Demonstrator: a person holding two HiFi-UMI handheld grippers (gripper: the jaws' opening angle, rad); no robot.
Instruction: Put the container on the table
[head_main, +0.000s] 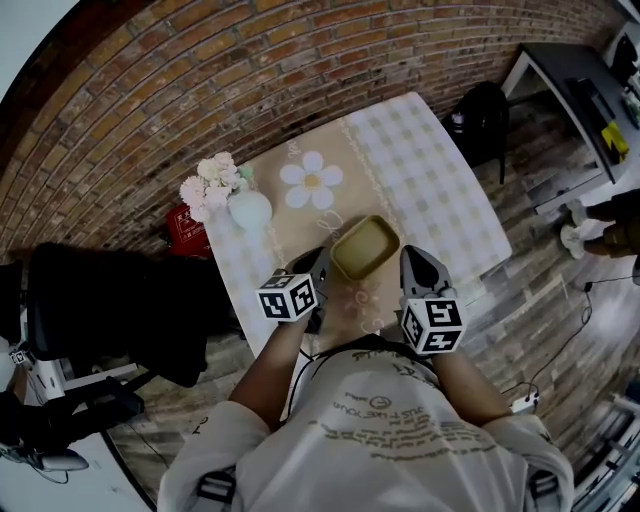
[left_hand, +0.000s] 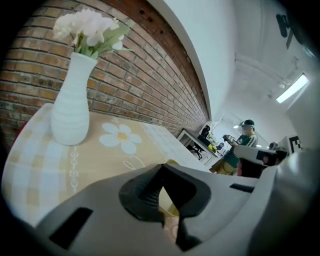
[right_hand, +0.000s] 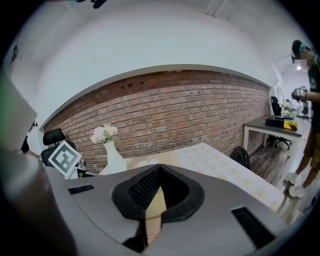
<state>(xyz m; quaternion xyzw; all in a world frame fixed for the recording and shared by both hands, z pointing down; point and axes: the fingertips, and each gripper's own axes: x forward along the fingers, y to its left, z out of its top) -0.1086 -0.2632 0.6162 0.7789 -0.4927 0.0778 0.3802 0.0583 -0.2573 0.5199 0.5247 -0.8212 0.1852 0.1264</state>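
The olive-yellow rectangular container (head_main: 365, 248) rests on the table (head_main: 440, 170), on its beige daisy-print runner near the front edge. My left gripper (head_main: 320, 266) hangs just left of the container and my right gripper (head_main: 410, 262) just right of it; neither grips it. In the left gripper view the left gripper (left_hand: 161, 192) has its jaws closed together, with a sliver of the container's rim (left_hand: 171, 163) showing over them. In the right gripper view the right gripper (right_hand: 150, 200) is likewise closed, with only tan cloth showing through the notch.
A white vase (head_main: 250, 210) of pale flowers stands at the table's back left, next to a red object (head_main: 185, 225). A black chair (head_main: 110, 300) is left of the table. At the far right are a desk (head_main: 580, 100) and a standing person (right_hand: 312, 100).
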